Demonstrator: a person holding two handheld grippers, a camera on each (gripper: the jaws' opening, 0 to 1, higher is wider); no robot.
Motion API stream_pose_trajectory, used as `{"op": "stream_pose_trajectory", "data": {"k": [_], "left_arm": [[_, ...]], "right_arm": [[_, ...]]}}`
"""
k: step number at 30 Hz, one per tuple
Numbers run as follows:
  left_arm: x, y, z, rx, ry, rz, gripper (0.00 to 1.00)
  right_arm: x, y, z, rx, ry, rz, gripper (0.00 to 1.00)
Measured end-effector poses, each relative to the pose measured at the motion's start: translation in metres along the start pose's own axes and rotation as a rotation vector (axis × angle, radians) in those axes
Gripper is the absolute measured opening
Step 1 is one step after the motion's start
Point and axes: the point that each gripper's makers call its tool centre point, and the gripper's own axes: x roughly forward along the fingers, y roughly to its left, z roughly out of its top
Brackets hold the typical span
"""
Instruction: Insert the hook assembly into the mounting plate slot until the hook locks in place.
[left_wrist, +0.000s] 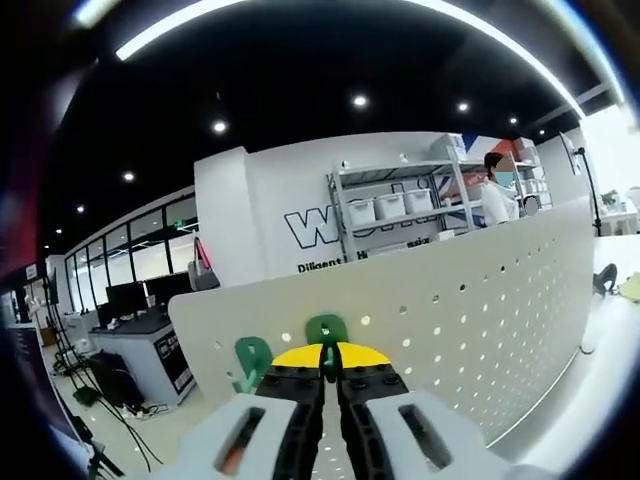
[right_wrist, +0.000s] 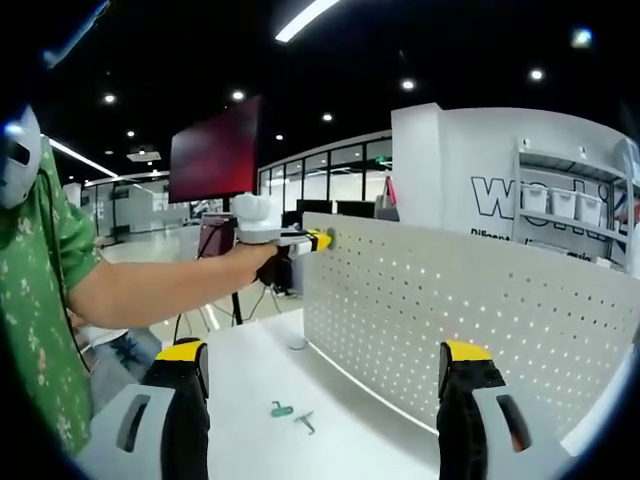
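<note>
In the left gripper view, my left gripper (left_wrist: 326, 352) is shut on a green hook (left_wrist: 326, 330), its yellow-tipped jaws pressed together at the top edge of the white pegboard mounting plate (left_wrist: 480, 310). A second green hook (left_wrist: 251, 360) sits against the board just to the left. The right gripper view shows that same left gripper (right_wrist: 318, 239), held by a person's hand, at the upper left corner of the plate (right_wrist: 450, 300). My right gripper (right_wrist: 325, 395) stands wide open over the white table (right_wrist: 250, 360), holding nothing. Two small green hooks (right_wrist: 281, 409) (right_wrist: 304, 422) lie on the table between its jaws.
The person's arm and green patterned sleeve (right_wrist: 45, 300) reach in from the left. A red screen (right_wrist: 215, 150) stands behind the board. Beyond it are metal shelves with white bins (left_wrist: 395, 210) and a person in a mask (left_wrist: 498, 190). A small dark object (left_wrist: 603, 280) rests on the table at the right.
</note>
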Motion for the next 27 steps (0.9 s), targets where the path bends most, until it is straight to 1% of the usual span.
{"op": "stream_pose_trajectory", "data": {"k": [18, 27], "left_arm": [[0.0012, -0.0020, -0.0043, 0.003, 0.005, 0.004, 0.03], [0.0031, -0.0011, -0.0055, 0.001, 0.004, 0.018, 0.03]], "right_arm": [[0.0008, 0.0005, -0.0016, -0.001, 0.005, 0.003, 0.98], [-0.0005, -0.0004, -0.0047, 0.001, 0.012, -0.001, 0.98]]}}
